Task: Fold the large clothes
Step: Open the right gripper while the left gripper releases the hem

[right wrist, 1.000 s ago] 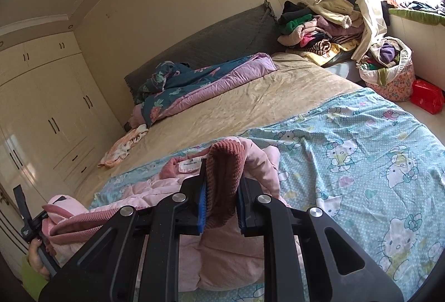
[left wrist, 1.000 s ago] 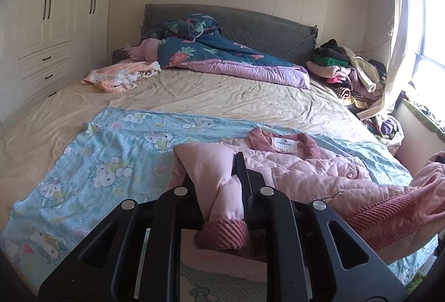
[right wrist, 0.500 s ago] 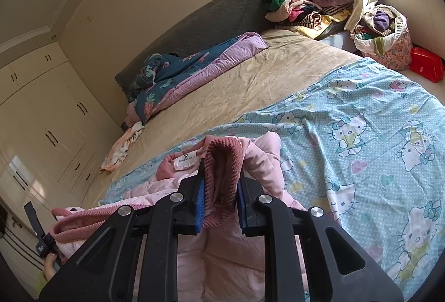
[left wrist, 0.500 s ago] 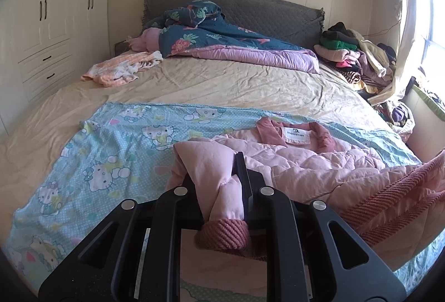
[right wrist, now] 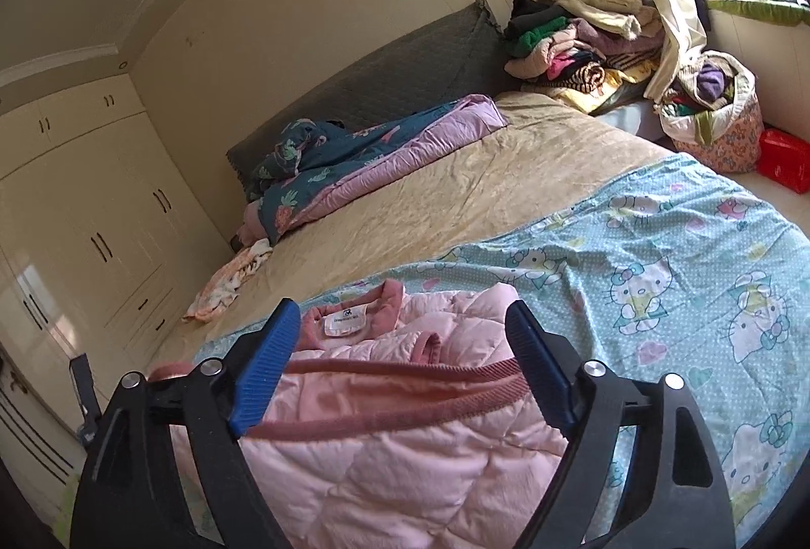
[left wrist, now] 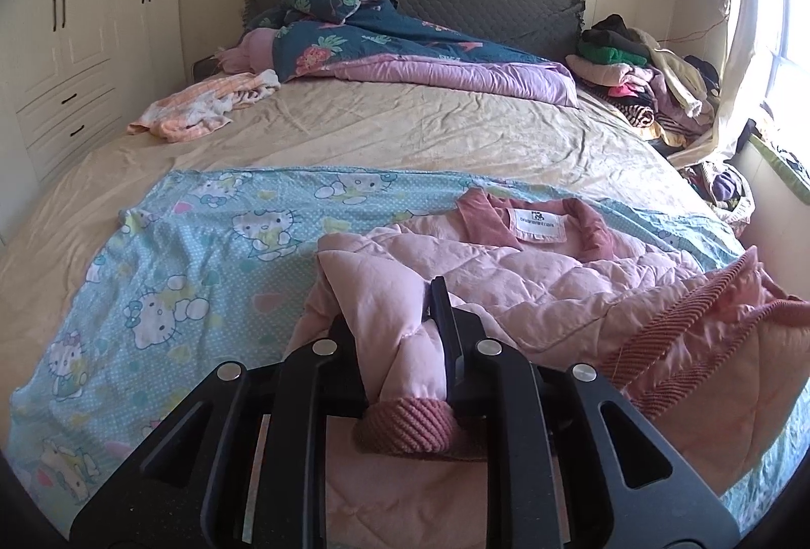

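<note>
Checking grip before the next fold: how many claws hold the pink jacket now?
1. The left claw is shut on a sleeve of the pink jacket; the right claw is open, gripping nothing.

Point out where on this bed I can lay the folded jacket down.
Bare beige sheet lies between the cartoon sheet and the dark quilt. The cartoon sheet is also bare on both sides of the pink jacket. Crowded: the clothes heap by the window, and the small striped garment near the wardrobe.

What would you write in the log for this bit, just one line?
step: folding pink jacket on bed | left gripper: shut on sleeve | right gripper: open above jacket | sheet: under jacket
</note>
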Tool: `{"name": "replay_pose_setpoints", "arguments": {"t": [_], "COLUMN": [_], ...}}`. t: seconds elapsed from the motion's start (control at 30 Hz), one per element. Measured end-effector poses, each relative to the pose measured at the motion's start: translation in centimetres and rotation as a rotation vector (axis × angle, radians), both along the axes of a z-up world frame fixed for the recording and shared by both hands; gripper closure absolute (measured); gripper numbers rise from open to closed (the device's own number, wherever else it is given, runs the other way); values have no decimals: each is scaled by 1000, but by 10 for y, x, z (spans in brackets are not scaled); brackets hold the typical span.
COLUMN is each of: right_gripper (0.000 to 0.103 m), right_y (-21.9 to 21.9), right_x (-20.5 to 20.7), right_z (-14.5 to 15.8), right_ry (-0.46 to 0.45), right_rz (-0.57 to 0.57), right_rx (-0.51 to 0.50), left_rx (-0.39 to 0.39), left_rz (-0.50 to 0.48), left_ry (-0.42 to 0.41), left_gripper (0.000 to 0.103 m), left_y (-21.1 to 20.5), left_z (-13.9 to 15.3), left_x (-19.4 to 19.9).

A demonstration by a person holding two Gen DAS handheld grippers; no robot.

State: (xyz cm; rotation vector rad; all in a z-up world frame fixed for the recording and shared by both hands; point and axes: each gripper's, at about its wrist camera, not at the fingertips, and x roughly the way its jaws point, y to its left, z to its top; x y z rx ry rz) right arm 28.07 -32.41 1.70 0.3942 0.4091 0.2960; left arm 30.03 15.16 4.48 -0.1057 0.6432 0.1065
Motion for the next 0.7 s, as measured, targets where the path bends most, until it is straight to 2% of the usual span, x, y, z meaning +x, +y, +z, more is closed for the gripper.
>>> {"name": "replay_pose_setpoints", "arguments": {"t": [0.1,0.2,0.4,0.57,0.63,0.7], "right_gripper": [11,9,9,9,9,9], "right_y": [3,5,13,18,17,17], "right_x": [-10,-11,14,30,32,32], "right_z": [-13,-33,-78,-105,-112,-115], "right_ry": [8,55,229,313,327,334], "right_rz": [-16,-19,19,36,34,34], "right_rx": [-76,-140,-212,-215,-210,-204], "left_rx": [-20,-23,-65,-82,-92,-113], "left_rz": [5,10,33,26,13,1], "left_ry": [17,45,100,117,112,103], "left_gripper": [89,89,89,87,83,74], "left_y": [5,9,20,20,21,22], "left_z": [-7,-17,-39,-47,-44,-40], "left_x": [9,22,46,49,46,42]}}
